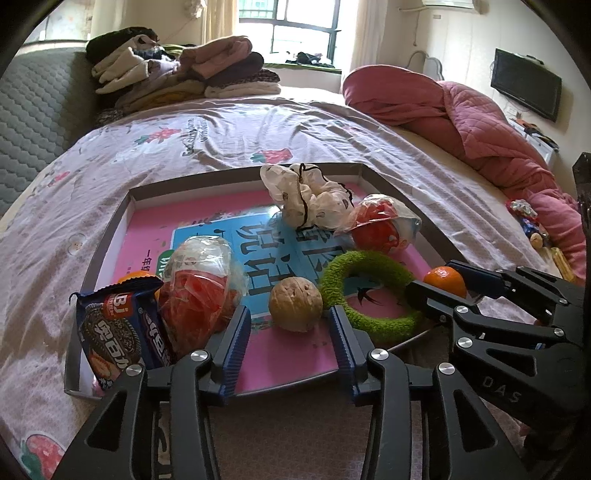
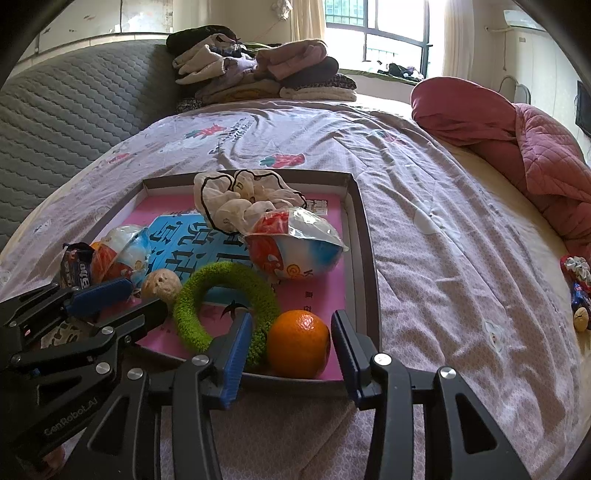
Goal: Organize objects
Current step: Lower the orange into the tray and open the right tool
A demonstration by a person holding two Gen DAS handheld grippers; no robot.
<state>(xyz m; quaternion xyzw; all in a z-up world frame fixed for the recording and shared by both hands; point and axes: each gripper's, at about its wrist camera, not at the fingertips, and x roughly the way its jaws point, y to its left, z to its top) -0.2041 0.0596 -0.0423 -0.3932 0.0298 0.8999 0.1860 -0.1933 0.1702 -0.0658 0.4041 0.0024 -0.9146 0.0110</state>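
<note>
Both cameras sit low and close, each looking forward and downward along its own gripper fingers over the near edge of the shallow grey cardboard tray (image 1: 107,236) (image 2: 364,236) towards the bright window (image 1: 295,22) (image 2: 388,33). The tray, the green fluffy ring (image 1: 369,291) (image 2: 225,306) and the flowered bed sheet (image 1: 229,133) (image 2: 443,236) appear in both views.

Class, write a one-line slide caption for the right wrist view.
Open right gripper frames an orange in the tray, beside a green ring.

Fuzzy green ring (image 2: 225,306), cardboard tray (image 2: 364,229)
</note>
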